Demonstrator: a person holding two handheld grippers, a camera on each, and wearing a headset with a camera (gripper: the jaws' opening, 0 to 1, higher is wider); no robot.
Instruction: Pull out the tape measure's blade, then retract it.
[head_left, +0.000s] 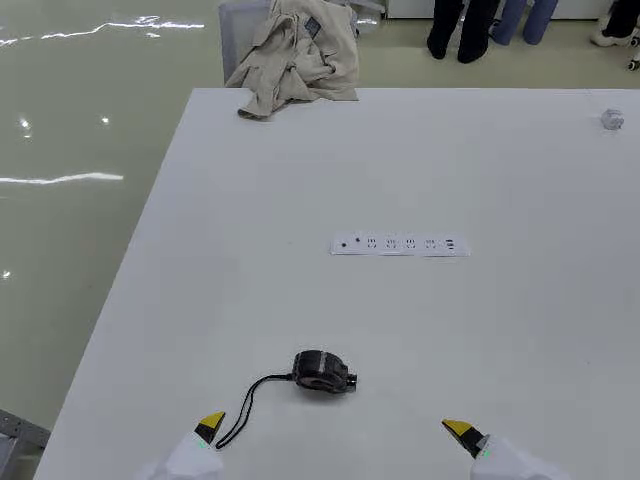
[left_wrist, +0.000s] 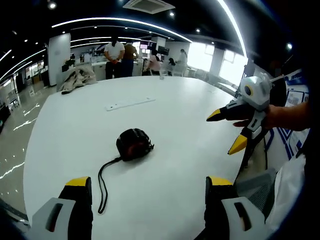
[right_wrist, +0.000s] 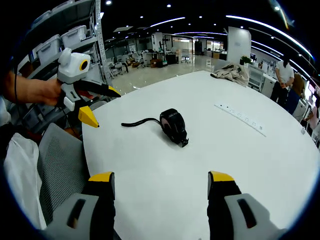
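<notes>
White table (head_left: 300, 180) holds tape measure (head_left: 322, 371); left tool (left_wrist: 149, 182), right tool (right_wrist: 161, 176) half cropped.

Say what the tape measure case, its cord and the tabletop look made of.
Tape measure case: black, probably plastic or rubber, dull sheen. Cord: thin, black, likely woven or rubbery, lying limp. Tabletop: smooth white, perhaps laminate; uniform, seamless.

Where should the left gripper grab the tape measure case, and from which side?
Probably the case of the tape measure at its strap end, coming from the left and above with the left gripper. It seems to lie flat, blade tip pointing right, leaving that end free for the right gripper.
</notes>
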